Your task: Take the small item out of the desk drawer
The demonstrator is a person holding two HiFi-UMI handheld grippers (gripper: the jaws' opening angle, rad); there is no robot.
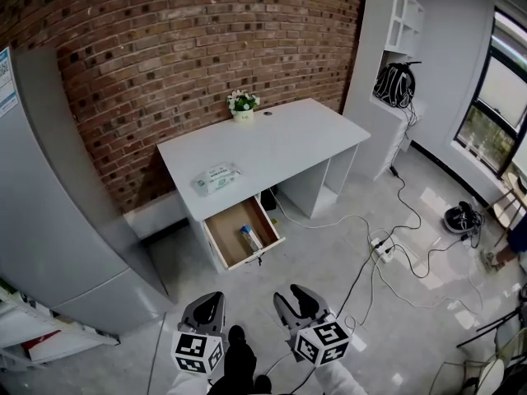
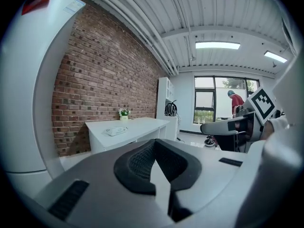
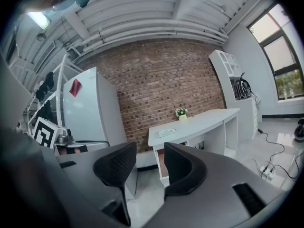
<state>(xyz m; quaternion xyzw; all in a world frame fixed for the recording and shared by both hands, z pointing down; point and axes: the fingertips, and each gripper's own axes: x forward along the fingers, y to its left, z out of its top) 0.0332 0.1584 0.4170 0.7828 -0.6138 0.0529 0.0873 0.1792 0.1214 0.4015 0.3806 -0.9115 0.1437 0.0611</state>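
2 grippers hang low, well apart from the desk. The left gripper (image 1: 211, 299) has its fingers pressed together on nothing; the right gripper (image 1: 293, 296) has its fingers spread, nothing between them.

The small item (image 1: 251, 237), a slim tube-like thing, lies alone on the bottom of the open drawer (image 1: 216, 242).

Likely risks:
- A slim thing may roll or skid from a pinch that lands off-centre.
- The drawer's walls leave little room, so a steep reach could knock the front edge.
- The surface (image 1: 280, 138) overhangs the drawer's back.

Cables (image 1: 362, 257) and 1 power strip (image 1: 383, 248) trail over the floor to the right, a tripping hazard on the approach. The tissue pack (image 1: 219, 178) and flower pot (image 1: 242, 104) stand clear.
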